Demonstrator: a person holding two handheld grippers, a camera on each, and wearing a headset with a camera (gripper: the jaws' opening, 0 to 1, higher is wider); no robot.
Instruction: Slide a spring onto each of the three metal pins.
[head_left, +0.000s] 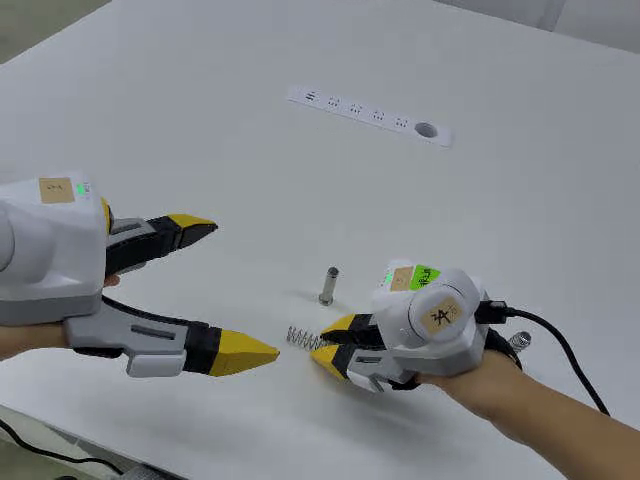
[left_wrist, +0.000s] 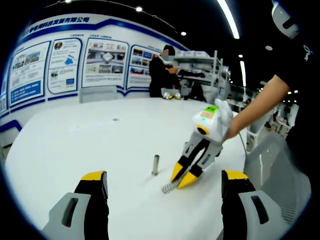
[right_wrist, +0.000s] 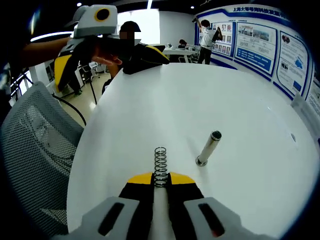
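Head view: a white workbench (head_left: 200, 100) seen from above. At lower right, the right gripper (head_left: 323, 346) has its yellow-tipped jaws pressed together on one end of a small coil spring (head_left: 303, 338). The rest of the spring sticks out past the tips, low over the table and roughly level with it. Just beyond the spring, apart from it, a short metal pin (head_left: 328, 286) stands upright on its wider base. At left, the left gripper (head_left: 245, 290) hovers with its jaws spread wide, holding nothing and well apart from the pin. A white power strip (head_left: 370, 115) lies further back.

The right gripper view looks along the spring, with the pin off to the right of it.

The step in hand seems to be threading this spring onto the pin. To do it well, the spring probably needs tipping so its free end faces down, then centring over the pin's top before lowering. The pin looks free-standing, so a sideways nudge could topple it. Closing the empty left gripper on the pin's base might steady it.
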